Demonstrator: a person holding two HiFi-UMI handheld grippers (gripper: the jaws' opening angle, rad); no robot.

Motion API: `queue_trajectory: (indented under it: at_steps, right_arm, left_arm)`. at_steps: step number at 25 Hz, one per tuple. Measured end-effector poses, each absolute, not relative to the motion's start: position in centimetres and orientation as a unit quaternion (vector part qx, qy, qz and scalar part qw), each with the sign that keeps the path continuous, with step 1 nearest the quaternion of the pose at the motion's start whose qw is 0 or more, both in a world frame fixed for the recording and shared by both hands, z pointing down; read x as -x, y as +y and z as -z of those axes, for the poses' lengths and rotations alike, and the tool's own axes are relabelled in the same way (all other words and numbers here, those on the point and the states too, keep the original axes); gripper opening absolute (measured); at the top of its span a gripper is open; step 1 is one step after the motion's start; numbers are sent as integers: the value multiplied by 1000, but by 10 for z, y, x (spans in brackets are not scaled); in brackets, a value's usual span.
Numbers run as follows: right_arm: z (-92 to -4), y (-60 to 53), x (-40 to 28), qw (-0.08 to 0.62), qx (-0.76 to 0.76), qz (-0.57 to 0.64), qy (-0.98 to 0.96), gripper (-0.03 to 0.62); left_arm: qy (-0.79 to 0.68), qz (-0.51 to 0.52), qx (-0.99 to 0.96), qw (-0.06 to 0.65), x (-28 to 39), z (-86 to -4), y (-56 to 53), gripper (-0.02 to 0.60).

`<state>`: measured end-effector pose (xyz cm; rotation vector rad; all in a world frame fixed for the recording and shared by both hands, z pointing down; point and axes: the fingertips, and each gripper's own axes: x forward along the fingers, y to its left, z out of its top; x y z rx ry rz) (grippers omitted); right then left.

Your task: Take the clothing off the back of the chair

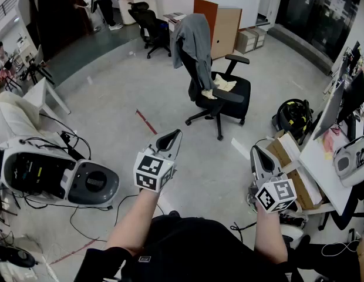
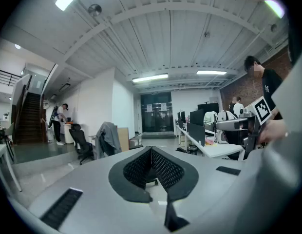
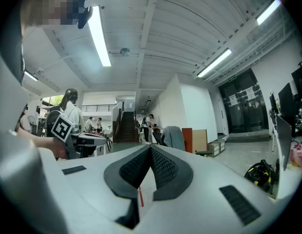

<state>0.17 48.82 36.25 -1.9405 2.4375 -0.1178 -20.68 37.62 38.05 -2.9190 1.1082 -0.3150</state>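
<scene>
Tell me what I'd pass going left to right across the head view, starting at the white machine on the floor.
White machine → left tongs → grey jacket → black chair → right tongs → black and yellow bag → white desk.

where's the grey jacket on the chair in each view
Head view: grey jacket at top centre, draped over the chair back.
Left gripper view: jacket left of centre, mid-height.
Right gripper view: jacket right of centre, mid-height.
Shared landmark: the wooden board next to the chair.
</scene>
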Motion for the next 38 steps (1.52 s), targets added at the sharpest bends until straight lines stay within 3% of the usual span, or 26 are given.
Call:
queue_trajectory:
  at_steps: [18, 38]
  right_arm:
    - [-389, 538, -5, 0, 605, 49, 795, 15]
    - [-432, 439, -54, -11, 616, 124, 778, 15]
  left_arm:
    - [327, 118, 938, 4, 172, -401, 422, 5]
    - [294, 128, 947, -33, 115, -432, 310, 5]
